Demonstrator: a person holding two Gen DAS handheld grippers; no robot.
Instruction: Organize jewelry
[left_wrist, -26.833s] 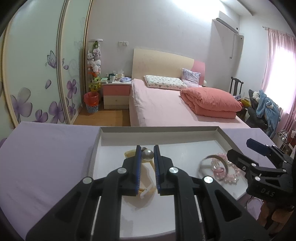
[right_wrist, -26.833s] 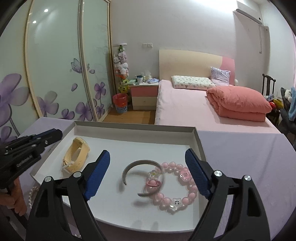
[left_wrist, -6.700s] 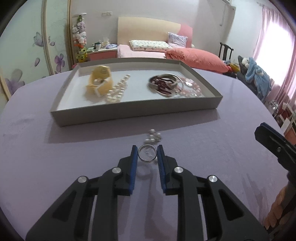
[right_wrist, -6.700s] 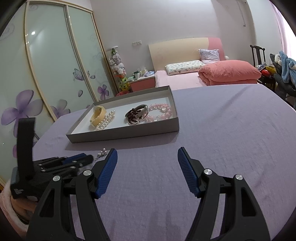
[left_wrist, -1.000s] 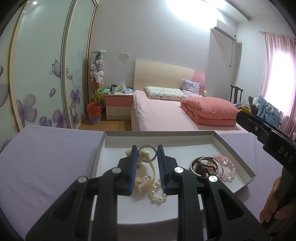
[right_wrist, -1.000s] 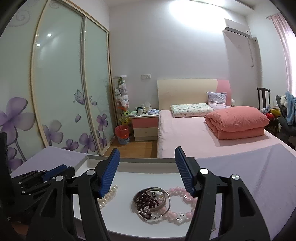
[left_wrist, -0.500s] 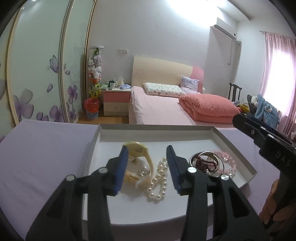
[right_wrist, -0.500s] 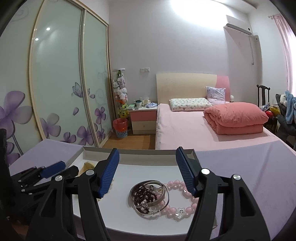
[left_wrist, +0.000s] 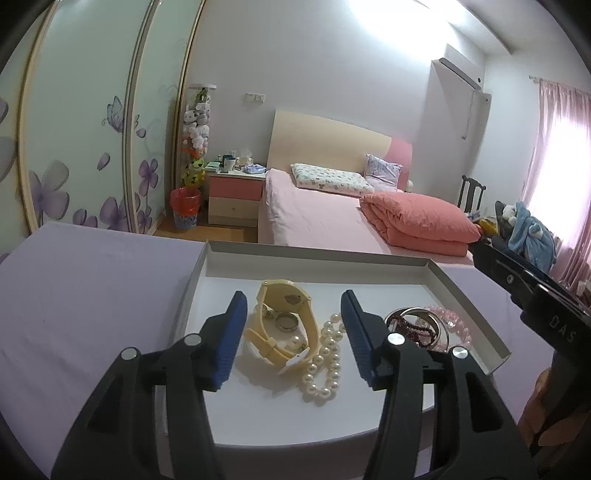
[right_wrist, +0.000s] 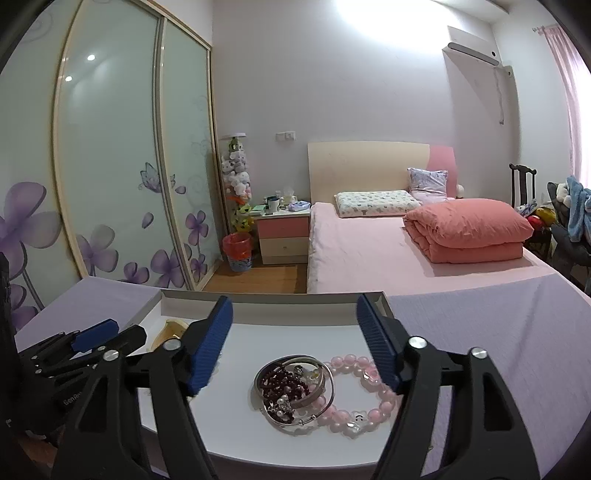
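The left claw (left_wrist: 291, 332) hangs over the near left part of a shallow white tray (left_wrist: 317, 258) that sits on the lavender-covered worktop (left_wrist: 85, 295); its blue-padded jaws are opening and nothing is pinched between them. Seen through the gap, a small silver ring (left_wrist: 286, 322) lies loose on the tray floor, inside the loop of a cream-yellow wristwatch (left_wrist: 286, 301) whose strap curls toward the camera. Just right of the watch, touching its strap, runs a strand of white pearls (left_wrist: 327, 363). Further right in the tray lies a heap of silver bangles (left_wrist: 419, 317) with a dark red bead string (left_wrist: 408, 326) coiled inside them, and a pink bead bracelet (left_wrist: 448, 321) lies against their far side. The right claw (right_wrist: 295, 343) is held above that heap, jaws opening wide with nothing in them; from its own camera the bangles, dark beads and pink bracelet sit below and between the two blue pads, clear of both. The left claw's black body shows at the lower left of that view, and part of a hand (left_wrist: 543, 417) gripping the right tool shows at the edge of the left view.
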